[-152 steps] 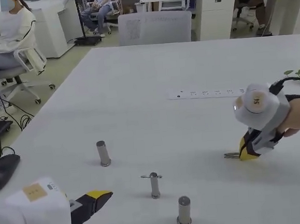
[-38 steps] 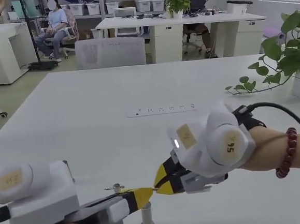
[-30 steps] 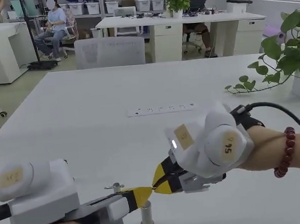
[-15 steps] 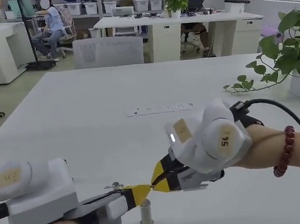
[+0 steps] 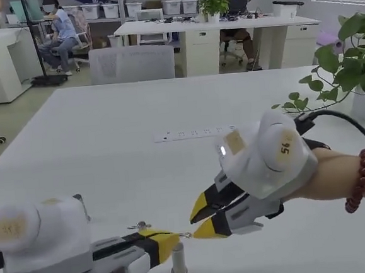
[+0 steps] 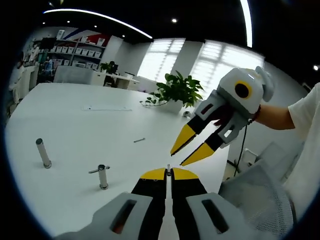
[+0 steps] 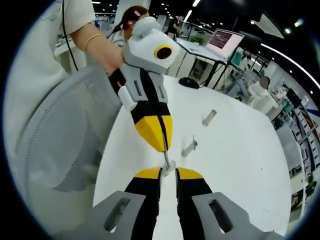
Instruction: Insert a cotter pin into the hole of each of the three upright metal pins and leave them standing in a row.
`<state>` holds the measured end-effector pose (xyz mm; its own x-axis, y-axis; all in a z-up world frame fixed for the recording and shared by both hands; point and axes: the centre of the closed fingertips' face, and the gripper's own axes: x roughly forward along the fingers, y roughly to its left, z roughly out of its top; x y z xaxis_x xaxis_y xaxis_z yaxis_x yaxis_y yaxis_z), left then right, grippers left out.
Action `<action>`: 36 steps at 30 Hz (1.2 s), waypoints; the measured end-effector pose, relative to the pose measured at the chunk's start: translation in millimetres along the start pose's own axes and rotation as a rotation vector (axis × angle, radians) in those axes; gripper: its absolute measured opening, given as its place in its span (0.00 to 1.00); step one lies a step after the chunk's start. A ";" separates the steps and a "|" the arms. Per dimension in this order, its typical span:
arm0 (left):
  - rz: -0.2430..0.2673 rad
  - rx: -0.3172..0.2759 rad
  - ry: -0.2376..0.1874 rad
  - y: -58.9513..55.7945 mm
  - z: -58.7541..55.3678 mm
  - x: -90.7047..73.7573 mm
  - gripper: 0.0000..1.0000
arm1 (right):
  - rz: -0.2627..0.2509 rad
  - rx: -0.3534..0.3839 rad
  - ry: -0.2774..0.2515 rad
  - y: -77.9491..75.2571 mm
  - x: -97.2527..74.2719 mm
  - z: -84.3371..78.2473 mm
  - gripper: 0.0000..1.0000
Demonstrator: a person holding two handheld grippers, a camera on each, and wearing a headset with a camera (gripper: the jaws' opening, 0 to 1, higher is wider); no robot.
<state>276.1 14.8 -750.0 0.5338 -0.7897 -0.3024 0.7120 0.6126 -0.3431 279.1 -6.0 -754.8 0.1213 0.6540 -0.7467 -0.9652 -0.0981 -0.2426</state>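
My left gripper point(image 5: 172, 240) point(image 6: 169, 172) is low at the table's near edge, shut on a thin cotter pin point(image 5: 185, 235) that sticks out past its yellow tips. Just to its right my right gripper point(image 5: 200, 220) point(image 7: 168, 172) is open, its jaws apart and holding nothing. One bare metal pin point(image 5: 178, 260) stands upright right under the two sets of tips. Behind it stands a pin with a cotter pin through it point(image 5: 139, 227) point(image 6: 102, 176). A third, bare pin point(image 6: 43, 152) stands further left.
A loose cotter pin point(image 6: 139, 140) lies on the white table further out. A white power strip point(image 5: 195, 133) lies across the middle of the table. A potted plant point(image 5: 347, 60) stands at the right edge. A grey chair point(image 5: 131, 63) is at the far side.
The right gripper, shut on the cotter pin tip-to-tip with the left, has opened and drawn back to the right. The left gripper now holds the cotter pin alone.
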 end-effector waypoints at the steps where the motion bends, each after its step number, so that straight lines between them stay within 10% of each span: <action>1: -0.007 0.020 0.007 -1.8 -0.4 0.1 0.00 | 0.012 0.010 -0.002 2.0 -0.5 -1.1 0.12; 9: -0.066 0.194 0.071 -14.7 -7.4 0.4 0.00 | 0.085 0.086 -0.033 13.8 -5.3 -4.2 0.13; 36: -0.256 0.305 0.086 -52.6 -16.3 -0.5 0.00 | 0.303 0.263 -0.100 56.2 -7.1 -10.8 0.13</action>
<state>231.0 -16.5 -746.3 0.2911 -0.9020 -0.3189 0.9264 0.3489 -0.1413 226.5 -24.2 -769.8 -0.1878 0.6957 -0.6934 -0.9817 -0.1108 0.1547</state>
